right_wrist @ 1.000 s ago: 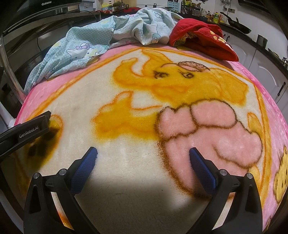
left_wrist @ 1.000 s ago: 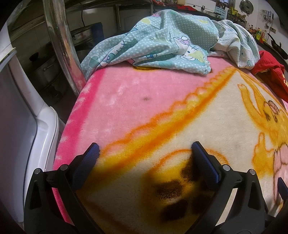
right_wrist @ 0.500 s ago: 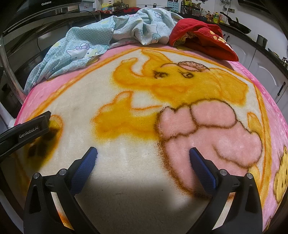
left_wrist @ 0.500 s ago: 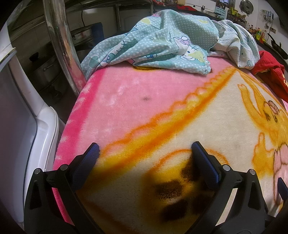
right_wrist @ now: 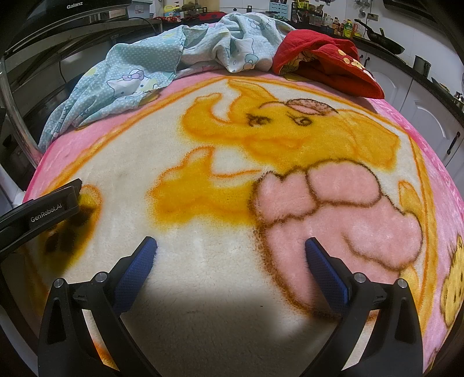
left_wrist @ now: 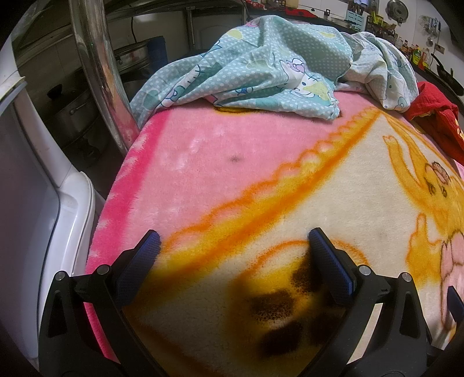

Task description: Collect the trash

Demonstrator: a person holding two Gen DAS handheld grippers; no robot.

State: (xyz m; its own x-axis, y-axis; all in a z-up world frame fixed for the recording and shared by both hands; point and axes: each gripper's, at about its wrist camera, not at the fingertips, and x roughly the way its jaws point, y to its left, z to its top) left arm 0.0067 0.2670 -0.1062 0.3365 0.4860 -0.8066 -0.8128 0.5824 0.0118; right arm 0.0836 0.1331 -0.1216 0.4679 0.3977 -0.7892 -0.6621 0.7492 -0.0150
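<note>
No piece of trash shows in either view. Both grippers hover over a fleece blanket (left_wrist: 246,174) printed with a yellow and pink cartoon (right_wrist: 290,139). My left gripper (left_wrist: 233,240) stands open near the blanket's left edge, nothing between its blue pads. My right gripper (right_wrist: 230,246) is open too, over the white and pink middle of the blanket (right_wrist: 203,261), and holds nothing. The left gripper's black body (right_wrist: 40,208) shows at the left edge of the right wrist view.
A crumpled teal dotted sheet (left_wrist: 275,72) (right_wrist: 130,78) lies at the blanket's far end, a red cloth (right_wrist: 324,61) (left_wrist: 438,121) beside it. A shiny metal post (left_wrist: 98,72) and a white appliance (left_wrist: 29,203) stand left. Kitchen counters with bottles (right_wrist: 345,27) line the back.
</note>
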